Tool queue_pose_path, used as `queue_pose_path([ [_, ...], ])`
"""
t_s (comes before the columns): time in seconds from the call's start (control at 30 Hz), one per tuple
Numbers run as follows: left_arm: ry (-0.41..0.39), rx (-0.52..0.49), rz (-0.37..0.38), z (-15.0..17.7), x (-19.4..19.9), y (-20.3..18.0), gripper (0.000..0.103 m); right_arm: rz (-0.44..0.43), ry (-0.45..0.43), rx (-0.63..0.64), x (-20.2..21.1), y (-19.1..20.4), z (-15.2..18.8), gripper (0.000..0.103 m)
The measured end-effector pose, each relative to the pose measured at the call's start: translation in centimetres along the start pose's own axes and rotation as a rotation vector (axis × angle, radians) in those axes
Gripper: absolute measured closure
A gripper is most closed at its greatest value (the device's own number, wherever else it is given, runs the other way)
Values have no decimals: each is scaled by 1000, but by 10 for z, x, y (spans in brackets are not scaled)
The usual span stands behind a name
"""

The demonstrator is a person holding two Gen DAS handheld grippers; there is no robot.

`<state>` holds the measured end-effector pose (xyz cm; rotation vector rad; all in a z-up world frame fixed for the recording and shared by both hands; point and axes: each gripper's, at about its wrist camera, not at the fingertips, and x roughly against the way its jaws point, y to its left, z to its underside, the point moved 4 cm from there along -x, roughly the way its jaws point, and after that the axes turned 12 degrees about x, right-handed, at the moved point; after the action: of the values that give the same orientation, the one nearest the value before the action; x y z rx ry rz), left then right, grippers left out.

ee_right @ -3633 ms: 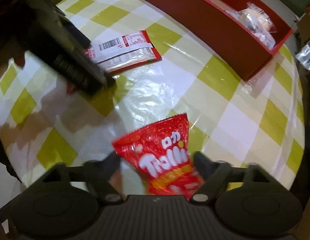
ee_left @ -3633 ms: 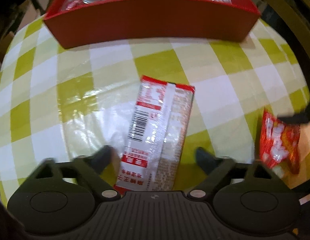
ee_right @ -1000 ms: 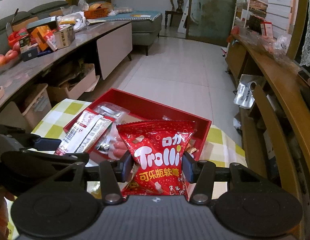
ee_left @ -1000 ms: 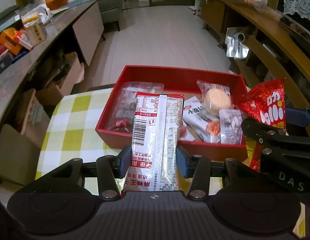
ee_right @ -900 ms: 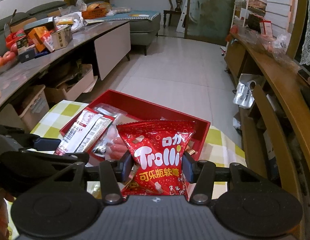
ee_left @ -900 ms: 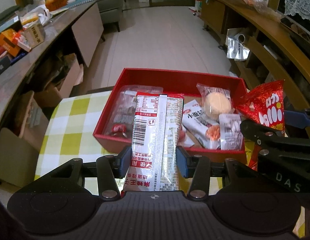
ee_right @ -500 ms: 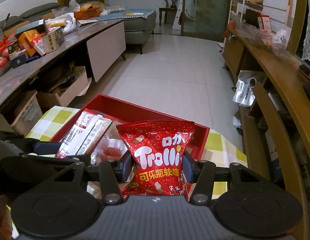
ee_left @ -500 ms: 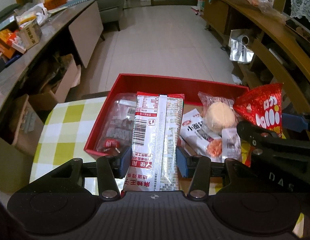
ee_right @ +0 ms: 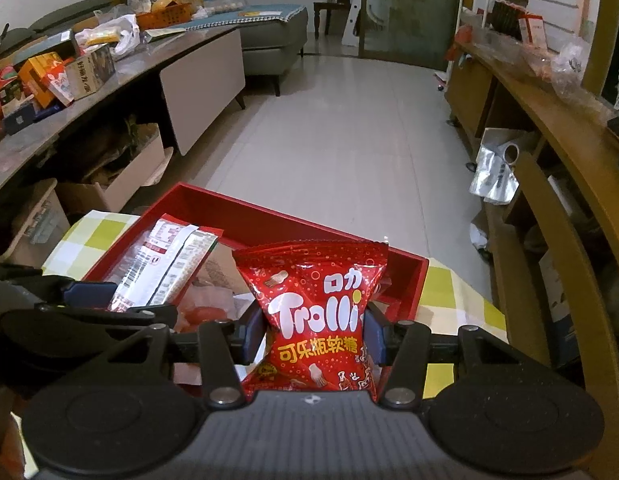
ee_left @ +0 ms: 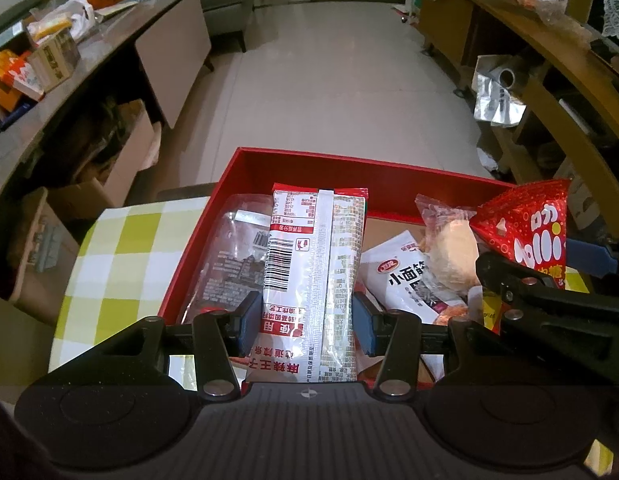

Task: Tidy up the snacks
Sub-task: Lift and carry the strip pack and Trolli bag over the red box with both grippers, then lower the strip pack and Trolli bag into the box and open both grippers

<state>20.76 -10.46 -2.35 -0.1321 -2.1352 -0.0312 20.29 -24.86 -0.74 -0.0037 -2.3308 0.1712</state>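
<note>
My left gripper [ee_left: 307,326] is shut on a long red-and-white snack packet [ee_left: 313,264], held upright over the left half of the red tray [ee_left: 349,174]. My right gripper [ee_right: 309,336] is shut on a red Trolli gummy bag [ee_right: 315,300], held above the tray's right end [ee_right: 409,280]. Seen from the left wrist, the Trolli bag [ee_left: 529,232] and the right gripper's black arm [ee_left: 549,308] are at the right. The right wrist view has the snack packet [ee_right: 165,264] at the left. Several wrapped snacks lie in the tray, among them a white noodle-snack pack [ee_left: 405,276] and a round pastry [ee_left: 449,252].
The tray sits on a table with a yellow-green checked cloth [ee_left: 121,248]. Beyond the table edge is tiled floor [ee_left: 341,80]. A cluttered counter [ee_right: 61,76] runs along the left, wooden shelving [ee_right: 549,128] along the right, and a cardboard box [ee_left: 109,176] stands on the floor.
Both grippers have moved forward and slightly down with their packets, so the tray looms larger and nearer beneath them. Earlier still, both packets lay on the cloth.
</note>
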Motion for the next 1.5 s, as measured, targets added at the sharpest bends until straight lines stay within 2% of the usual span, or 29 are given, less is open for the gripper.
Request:
queue_pose_path([
  [0.33,27,-13,-35,1,-20,-3,43,-19,47,-24,-25,-5,4,45],
  [0.4,26,-14,-45,1,-20,-2,34,-18,48,-28,-25,-7,4,44],
  [0.6,17,-16,-45,0,-14,0,23,-8,34,-41,-16,-11,1,41],
  [1.2,9,-8,-17,7,13,11,17,9,54,-7,12,-4,5,35],
  [1.5,21,-25,-50,22,18,17,16,9,105,35,19,5,21,32],
])
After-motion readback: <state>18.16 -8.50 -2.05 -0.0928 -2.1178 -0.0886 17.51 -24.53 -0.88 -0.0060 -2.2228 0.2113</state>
